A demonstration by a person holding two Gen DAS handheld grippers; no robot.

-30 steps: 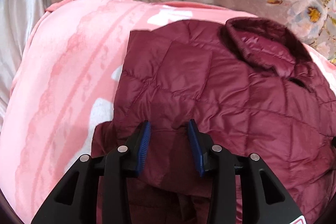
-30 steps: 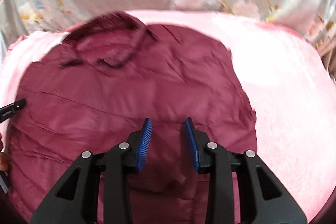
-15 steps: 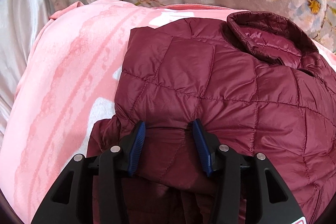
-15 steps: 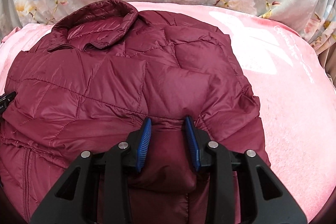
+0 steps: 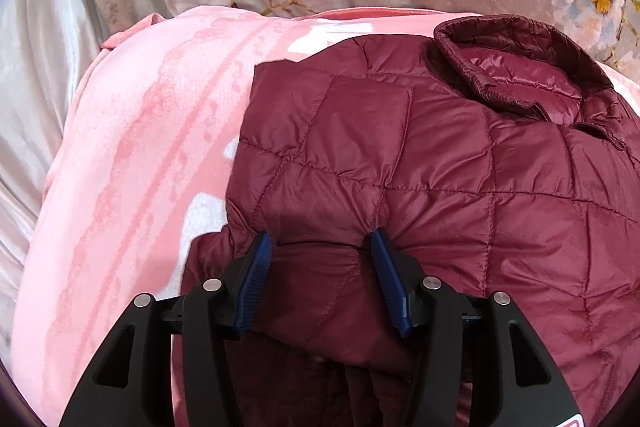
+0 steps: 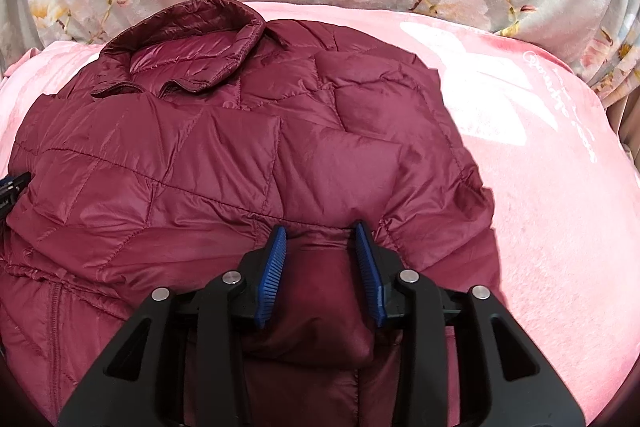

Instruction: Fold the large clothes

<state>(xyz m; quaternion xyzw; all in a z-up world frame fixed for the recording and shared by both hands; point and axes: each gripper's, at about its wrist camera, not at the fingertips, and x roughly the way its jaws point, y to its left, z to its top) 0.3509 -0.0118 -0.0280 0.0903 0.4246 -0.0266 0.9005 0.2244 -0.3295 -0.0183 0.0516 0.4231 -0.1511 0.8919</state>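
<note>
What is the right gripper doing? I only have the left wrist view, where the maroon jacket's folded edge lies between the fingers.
Observer: The right gripper has a bunched fold of the maroon jacket between its fingers, which have just been opening. I cannot tell whether they press on it.
Reviewer: Does the jacket cover the blanket on that side?
Observer: No. Bare pink blanket lies beyond the jacket's right edge.
Reviewer: Anything printed there?
Observer: Yes, a line of white lettering runs near the blanket's far right edge. It is too small to read.
</note>
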